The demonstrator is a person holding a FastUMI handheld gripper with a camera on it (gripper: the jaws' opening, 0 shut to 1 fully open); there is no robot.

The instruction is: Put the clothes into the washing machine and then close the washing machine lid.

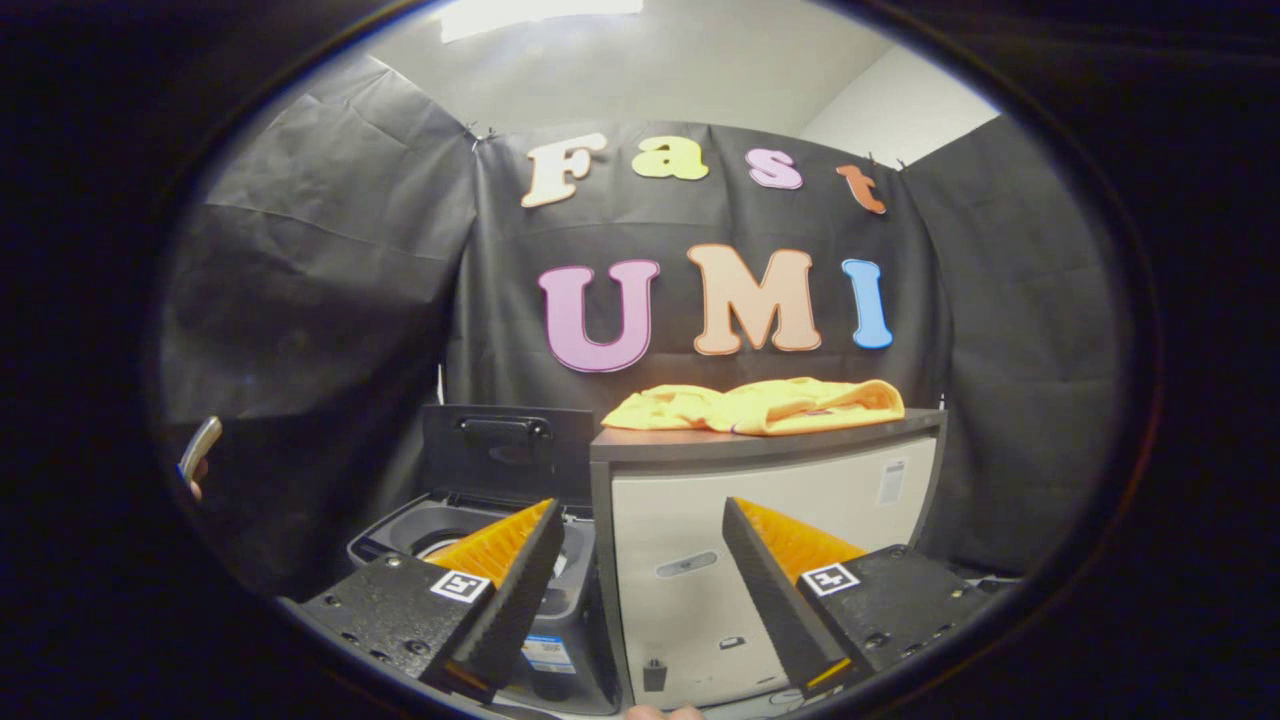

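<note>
Tongs (640, 590) spread wide, gripping nothing, low and near, aimed at the front panel of a pale cabinet (770, 560). Yellow clothes (760, 405) lie crumpled on the cabinet's dark top, up and beyond the fingertips, slightly right of centre. Long axis runs left-right, across the tongs' line of reach. Washing machine (470, 540) sits lower, just left of the cabinet, lid (505, 450) standing open behind the tub. My read: the reach goes up and forward first, then the carry is left and down into the tub.
</note>
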